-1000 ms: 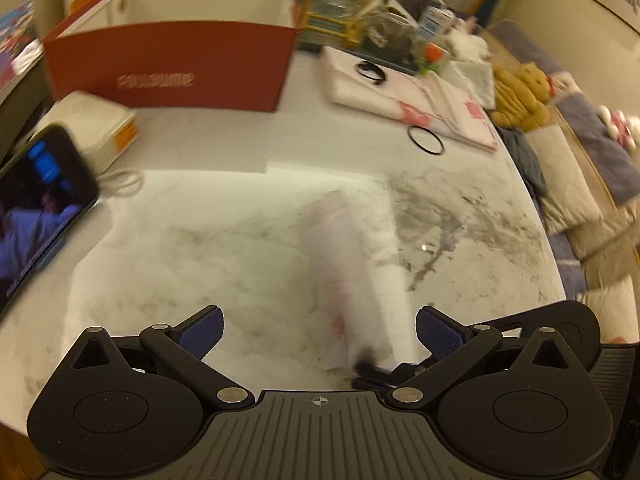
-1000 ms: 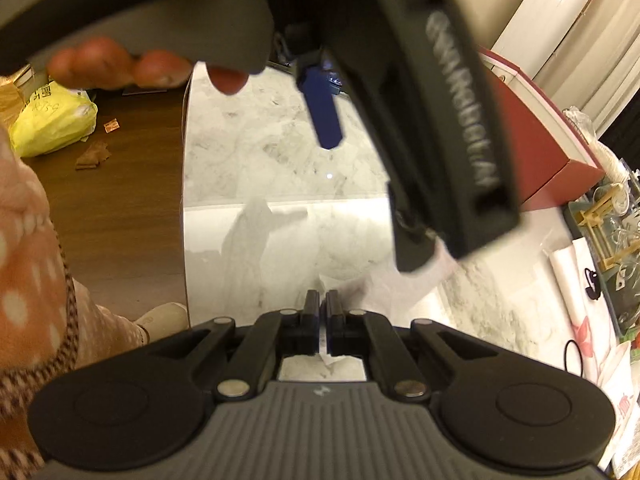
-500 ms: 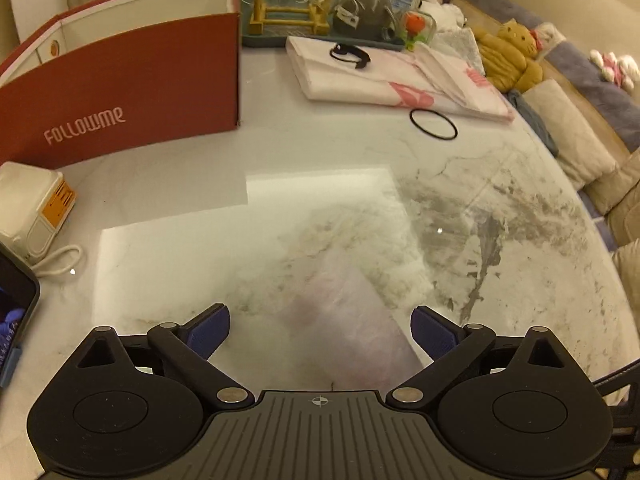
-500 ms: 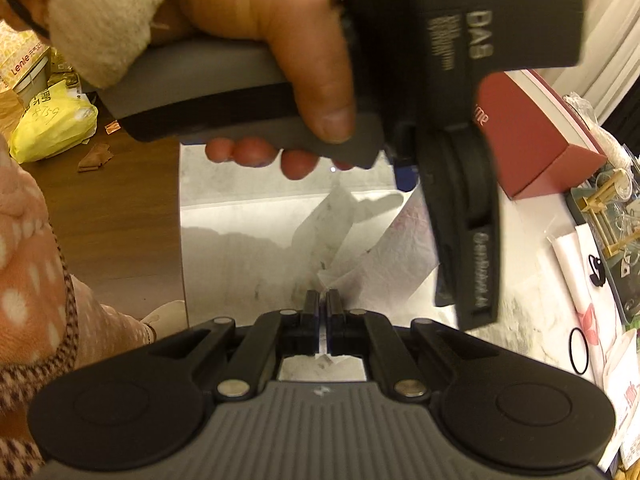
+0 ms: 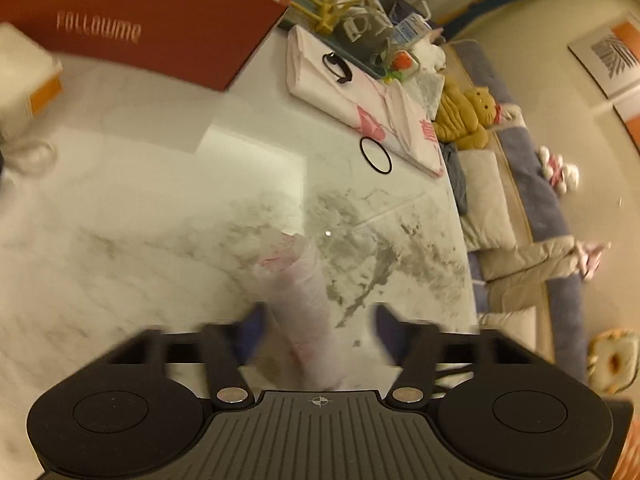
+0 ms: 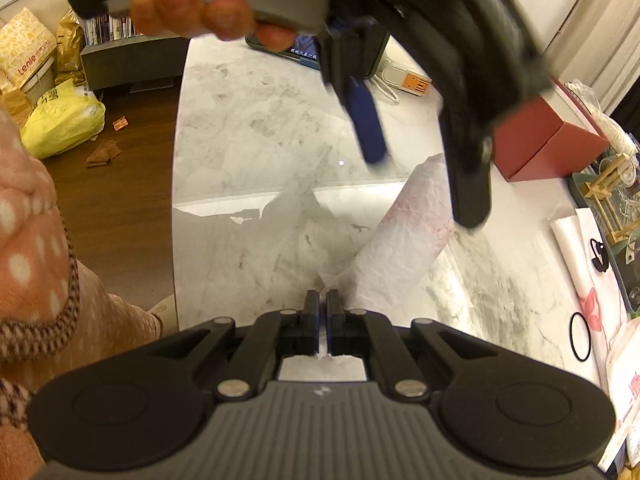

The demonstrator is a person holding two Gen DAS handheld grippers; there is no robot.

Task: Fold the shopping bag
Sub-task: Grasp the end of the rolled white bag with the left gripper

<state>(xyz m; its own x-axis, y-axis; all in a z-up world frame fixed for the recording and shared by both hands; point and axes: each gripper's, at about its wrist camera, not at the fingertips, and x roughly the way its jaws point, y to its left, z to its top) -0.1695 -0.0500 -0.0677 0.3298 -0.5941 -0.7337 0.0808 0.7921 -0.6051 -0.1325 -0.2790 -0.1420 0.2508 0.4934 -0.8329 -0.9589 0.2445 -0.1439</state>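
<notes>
The shopping bag (image 5: pixel 296 300), thin white plastic with pink print, is folded into a long narrow strip on the marble table (image 5: pixel 160 200). My left gripper (image 5: pixel 318 320) straddles the strip and its jaws are closing. The left blue finger is nearly at the bag's edge, while the right finger (image 5: pixel 384 320) stands clear of it. In the right wrist view the bag (image 6: pixel 408 232) runs up and to the right from my right gripper (image 6: pixel 323 300), which is shut on its near corner. A hand (image 6: pixel 192 12) holds the left gripper (image 6: pixel 420 184) above the strip's far end.
A red box (image 5: pixel 140 28) stands at the back left. A pile of white bags (image 5: pixel 360 96) and a black ring (image 5: pixel 375 156) lie at the back right. A phone (image 6: pixel 304 50) and a white plug block (image 6: pixel 404 78) sit nearby. The table's edge (image 6: pixel 176 200) drops to dark floor.
The left gripper's jaws have gone from wide open to narrow around the strip, and it has rolled and shifted along the bag. The right gripper has stayed shut on the bag's corner.
</notes>
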